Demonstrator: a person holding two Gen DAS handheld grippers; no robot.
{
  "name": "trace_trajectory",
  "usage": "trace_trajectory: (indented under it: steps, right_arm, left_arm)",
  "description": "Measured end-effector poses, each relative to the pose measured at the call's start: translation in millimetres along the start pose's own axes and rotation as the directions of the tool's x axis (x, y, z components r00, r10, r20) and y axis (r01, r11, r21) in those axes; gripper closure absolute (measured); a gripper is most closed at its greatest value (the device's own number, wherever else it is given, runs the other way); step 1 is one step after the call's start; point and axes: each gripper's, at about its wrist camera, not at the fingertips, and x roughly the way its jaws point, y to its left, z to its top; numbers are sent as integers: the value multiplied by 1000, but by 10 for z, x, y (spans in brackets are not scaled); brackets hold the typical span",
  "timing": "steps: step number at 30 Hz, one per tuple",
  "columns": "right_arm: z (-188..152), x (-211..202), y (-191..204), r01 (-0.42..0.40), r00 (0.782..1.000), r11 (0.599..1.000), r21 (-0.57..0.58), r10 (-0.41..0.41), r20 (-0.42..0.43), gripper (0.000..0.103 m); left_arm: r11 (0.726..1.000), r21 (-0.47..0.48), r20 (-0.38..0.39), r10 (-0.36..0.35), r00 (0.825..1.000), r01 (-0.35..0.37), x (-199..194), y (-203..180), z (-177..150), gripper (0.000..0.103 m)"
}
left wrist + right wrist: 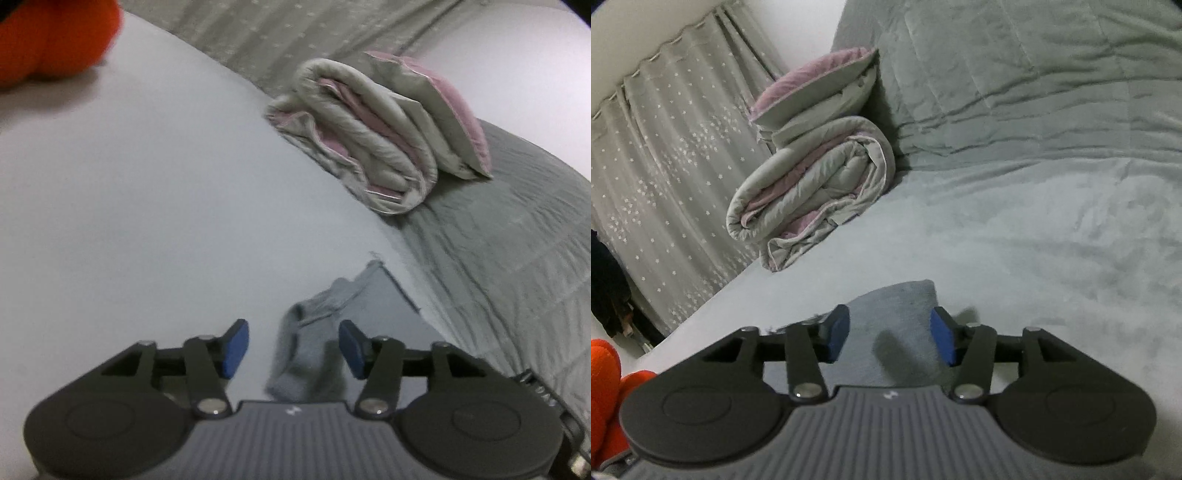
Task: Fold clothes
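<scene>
Both the left tongs (293,349) and right tongs (890,334) are held wide apart, empty, over a soft, light grey garment (905,314); its edges are best pinched.

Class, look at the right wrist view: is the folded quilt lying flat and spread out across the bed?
No. The quilt sits folded into a thick bundle near the curtain, with a pillow leaning above it.

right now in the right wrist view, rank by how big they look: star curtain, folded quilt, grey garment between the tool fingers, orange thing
1. star curtain
2. folded quilt
3. grey garment, partly hidden by the tool and very near the camera, so unsure
4. orange thing, cut off by the frame edge
</scene>
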Motion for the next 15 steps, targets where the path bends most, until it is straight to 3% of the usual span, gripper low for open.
trace_trajectory:
  steps: [2, 6, 10, 15]
  right_arm:
    - [-46, -90, 88, 4, 1000, 1000, -28, -3, 7, 35]
    - [-90, -303, 269, 17, 999, 997, -72, -19, -32, 33]
    - [-80, -630, 426, -29, 996, 997, -72, 23, -89, 30]
    - [-38, -1184, 723, -70, 994, 988, -135, 57, -95, 26]
  left_arm:
    - [999, 26, -15, 26, 1000, -26, -185, -29, -38, 33]
    - [994, 83, -47, 78, 996, -74, -555, -91, -105, 27]
    - [979, 153, -33, 140, 990, -133, -1030, -237, -95, 20]
    - [959, 229, 11, 169, 986, -167, -1767, -402, -92, 15]
